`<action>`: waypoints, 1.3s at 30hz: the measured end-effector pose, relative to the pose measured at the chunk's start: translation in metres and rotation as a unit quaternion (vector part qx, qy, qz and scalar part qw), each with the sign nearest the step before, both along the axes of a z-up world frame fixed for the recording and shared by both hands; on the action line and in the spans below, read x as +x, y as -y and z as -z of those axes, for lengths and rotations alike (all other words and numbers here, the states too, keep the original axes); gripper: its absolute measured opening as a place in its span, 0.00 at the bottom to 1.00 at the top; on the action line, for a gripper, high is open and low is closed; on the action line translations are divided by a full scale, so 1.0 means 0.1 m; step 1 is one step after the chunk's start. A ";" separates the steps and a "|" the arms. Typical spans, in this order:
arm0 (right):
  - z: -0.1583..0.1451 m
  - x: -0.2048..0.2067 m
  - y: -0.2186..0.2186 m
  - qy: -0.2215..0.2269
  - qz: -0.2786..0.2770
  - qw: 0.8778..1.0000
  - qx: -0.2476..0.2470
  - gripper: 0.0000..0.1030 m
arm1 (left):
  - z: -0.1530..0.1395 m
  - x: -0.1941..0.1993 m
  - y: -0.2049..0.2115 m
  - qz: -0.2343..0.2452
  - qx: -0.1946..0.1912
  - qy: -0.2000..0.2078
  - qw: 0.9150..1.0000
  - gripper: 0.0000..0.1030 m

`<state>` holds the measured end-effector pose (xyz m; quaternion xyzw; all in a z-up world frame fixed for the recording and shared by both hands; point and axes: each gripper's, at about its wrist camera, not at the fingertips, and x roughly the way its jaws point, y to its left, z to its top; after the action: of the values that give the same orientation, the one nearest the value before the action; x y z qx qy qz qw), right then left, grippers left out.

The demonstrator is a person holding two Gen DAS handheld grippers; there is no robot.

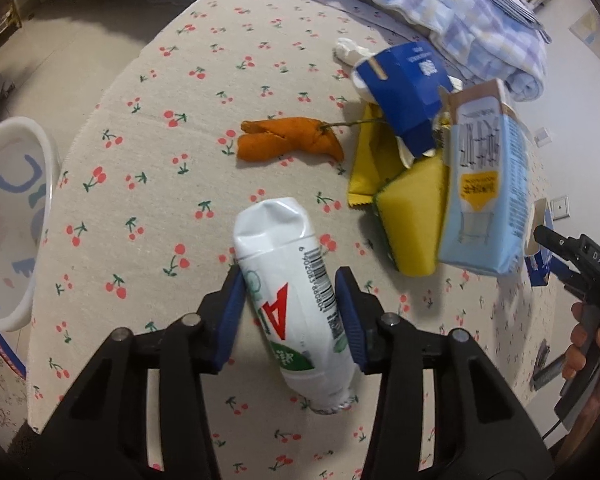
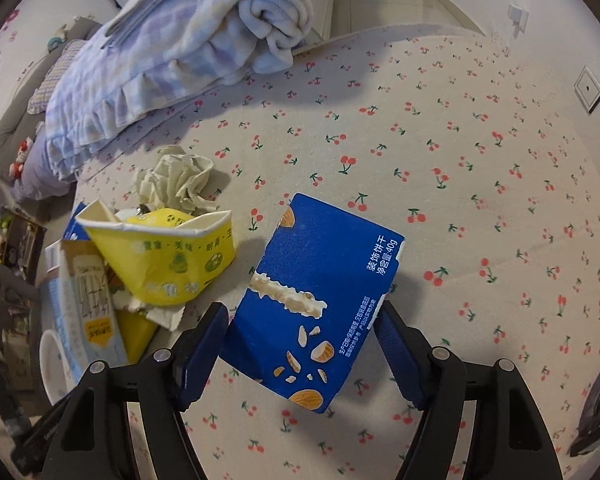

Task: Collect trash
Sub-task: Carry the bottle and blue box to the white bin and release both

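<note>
My left gripper is shut on a crushed white plastic bottle with a red letter and green label, held above the cherry-print bed sheet. My right gripper is shut on a flattened blue biscuit box. On the sheet lie an orange peel, a yellow wrapper, a yellow sponge, a light-blue carton, a dark blue box and crumpled tissue. The right wrist view shows a yellow paper cup and crumpled tissue.
A white plastic bin stands at the left off the bed's edge. A folded blue-checked blanket lies at the bed's far end, also in the right wrist view. The other hand-held gripper shows at the right.
</note>
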<state>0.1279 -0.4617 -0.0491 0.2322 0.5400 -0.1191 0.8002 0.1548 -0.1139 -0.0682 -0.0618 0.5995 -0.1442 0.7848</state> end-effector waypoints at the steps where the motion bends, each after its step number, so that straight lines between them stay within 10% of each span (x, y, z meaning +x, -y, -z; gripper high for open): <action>1: -0.03 -0.02 -0.02 0.004 -0.003 1.000 -0.002 0.74 | -0.03 -0.03 0.00 0.006 0.004 0.007 1.000 0.45; 15: -0.68 -0.36 -0.62 0.079 -0.066 0.994 -0.024 0.74 | -0.58 -0.17 -0.30 0.024 0.000 0.086 0.996 0.42; 27: -0.80 -0.07 -1.72 0.112 -0.167 0.980 0.000 0.74 | -0.86 -0.14 -1.30 -0.059 0.051 0.186 0.979 0.42; 39: -0.54 0.37 -2.86 0.095 -0.248 0.964 0.024 0.74 | -0.56 0.03 -2.09 -0.134 0.066 0.152 0.977 0.43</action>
<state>0.1649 -0.1761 0.0044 0.1204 0.5045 0.1186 0.8467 0.1581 0.0953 -0.0122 -0.0669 0.4675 -0.0056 0.8815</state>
